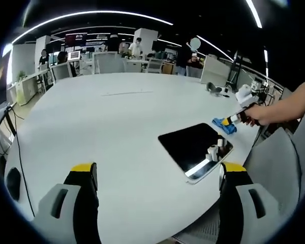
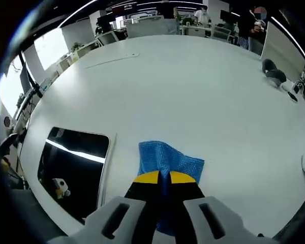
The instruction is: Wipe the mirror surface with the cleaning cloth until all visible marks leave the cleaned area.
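On the broad white counter [image 2: 203, 86], the right claw [image 2: 164, 178] pinches the blue cloth [image 2: 168, 157] beside the mirror [image 2: 73, 168] near the edge; the left claw [image 1: 157, 175] gapes open.

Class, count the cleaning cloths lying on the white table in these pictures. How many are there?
1. The blue cleaning cloth lies on the white table, just beside the mirror, pinched in the right gripper. None other shows, though some could lie outside the views.

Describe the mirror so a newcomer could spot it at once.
Start from the large white table. Near its edge lies the flat dark rectangular mirror, beside the blue cleaning cloth pinched in the right gripper. It is the table's one glossy black slab, reflecting a bright strip of light.
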Action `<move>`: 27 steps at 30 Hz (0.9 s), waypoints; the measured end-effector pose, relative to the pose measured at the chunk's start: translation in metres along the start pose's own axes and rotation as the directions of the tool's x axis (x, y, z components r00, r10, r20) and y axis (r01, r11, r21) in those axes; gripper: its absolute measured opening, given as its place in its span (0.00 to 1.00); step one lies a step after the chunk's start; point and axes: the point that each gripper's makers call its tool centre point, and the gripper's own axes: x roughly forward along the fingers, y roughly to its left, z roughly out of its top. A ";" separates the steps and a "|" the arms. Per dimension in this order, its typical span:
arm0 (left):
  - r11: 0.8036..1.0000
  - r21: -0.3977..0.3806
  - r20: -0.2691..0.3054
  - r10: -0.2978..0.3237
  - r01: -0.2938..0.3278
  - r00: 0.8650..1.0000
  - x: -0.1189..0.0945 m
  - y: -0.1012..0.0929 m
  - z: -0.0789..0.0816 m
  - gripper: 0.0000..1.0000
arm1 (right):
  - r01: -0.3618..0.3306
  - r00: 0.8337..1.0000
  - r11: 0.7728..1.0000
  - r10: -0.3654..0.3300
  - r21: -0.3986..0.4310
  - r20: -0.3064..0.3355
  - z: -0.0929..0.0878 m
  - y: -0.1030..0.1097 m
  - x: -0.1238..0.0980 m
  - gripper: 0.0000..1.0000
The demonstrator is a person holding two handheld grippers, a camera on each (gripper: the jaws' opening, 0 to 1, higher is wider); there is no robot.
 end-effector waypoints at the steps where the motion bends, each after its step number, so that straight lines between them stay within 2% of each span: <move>1: 1.000 -0.006 -0.001 0.001 -0.001 1.000 0.000 0.000 -0.001 0.99 | 0.004 1.000 1.000 -0.004 0.010 -0.006 0.000 0.000 0.000 0.00; 5: 1.000 -0.026 0.011 0.004 -0.004 1.000 0.000 0.002 0.000 0.99 | -0.003 1.000 1.000 0.003 -0.017 -0.029 -0.001 0.001 0.000 0.00; 7: 1.000 -0.028 0.010 0.004 -0.004 1.000 0.000 0.001 0.000 0.99 | -0.015 0.999 1.000 0.015 0.016 -0.036 0.001 -0.001 -0.002 0.00; 8: 1.000 -0.029 0.013 0.001 -0.001 1.000 0.000 0.000 0.001 0.99 | -0.006 1.000 0.996 0.008 0.094 -0.015 0.007 -0.003 -0.003 0.00; 10: 1.000 -0.027 0.018 -0.001 0.002 1.000 0.000 -0.001 0.003 0.99 | -0.009 1.000 0.986 0.008 0.165 0.007 0.018 -0.006 -0.006 0.00; 14: 0.999 -0.035 0.023 -0.001 0.002 1.000 0.000 -0.002 0.002 0.99 | -0.021 0.999 0.988 0.015 0.152 0.046 0.040 -0.003 -0.014 0.00; 18: 0.999 -0.036 0.017 -0.001 0.002 1.000 0.001 -0.003 -0.001 0.99 | -0.083 0.995 0.977 0.071 0.195 0.067 0.056 0.015 -0.022 0.00; 21: 0.999 -0.039 0.020 -0.001 0.002 1.000 0.001 -0.004 0.000 0.99 | -0.079 0.993 0.977 0.060 0.200 0.100 0.069 0.021 -0.026 0.00; 22: 0.999 -0.040 0.020 -0.001 0.002 1.000 0.001 -0.004 -0.001 0.99 | -0.121 0.988 0.969 0.098 0.217 0.116 0.075 0.031 -0.028 0.00; 27: 0.999 -0.044 0.021 0.000 0.001 1.000 0.001 -0.003 -0.001 0.99 | -0.140 0.986 0.971 0.118 0.196 0.118 0.089 0.051 -0.032 0.00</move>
